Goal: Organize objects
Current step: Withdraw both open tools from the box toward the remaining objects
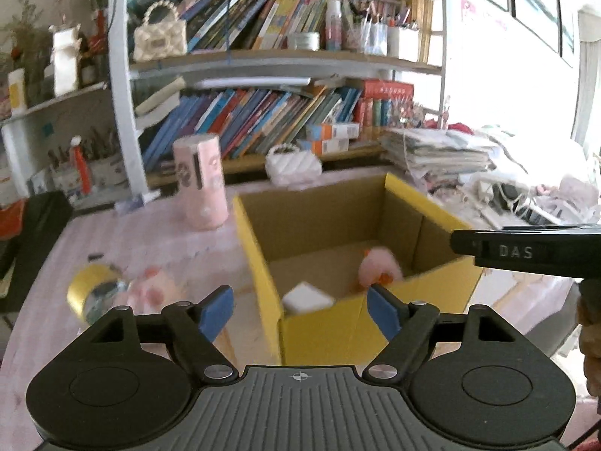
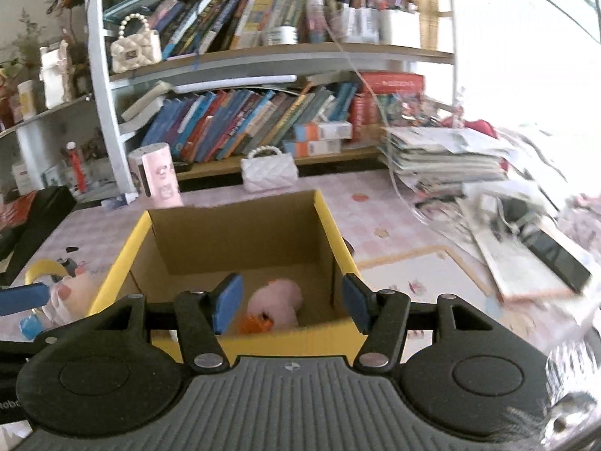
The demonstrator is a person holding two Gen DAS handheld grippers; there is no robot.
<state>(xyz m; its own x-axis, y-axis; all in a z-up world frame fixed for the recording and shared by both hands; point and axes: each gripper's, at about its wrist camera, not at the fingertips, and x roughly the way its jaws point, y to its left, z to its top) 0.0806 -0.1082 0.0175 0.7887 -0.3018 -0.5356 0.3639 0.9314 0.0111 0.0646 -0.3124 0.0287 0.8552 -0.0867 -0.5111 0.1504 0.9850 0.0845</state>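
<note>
While both grippers are held above the pink table (image 2: 383,218), the left gripper (image 1: 300,310) and the right gripper (image 2: 287,306) are each seen with blue fingers spread wide and nothing between them. A pink plush toy (image 2: 278,302) and a white block (image 1: 306,297) are found inside the yellow cardboard box (image 2: 240,221). Left of the box, a yellow tape roll (image 1: 92,291) and another pink plush (image 1: 157,289) are left lying on the table, near the left gripper.
</note>
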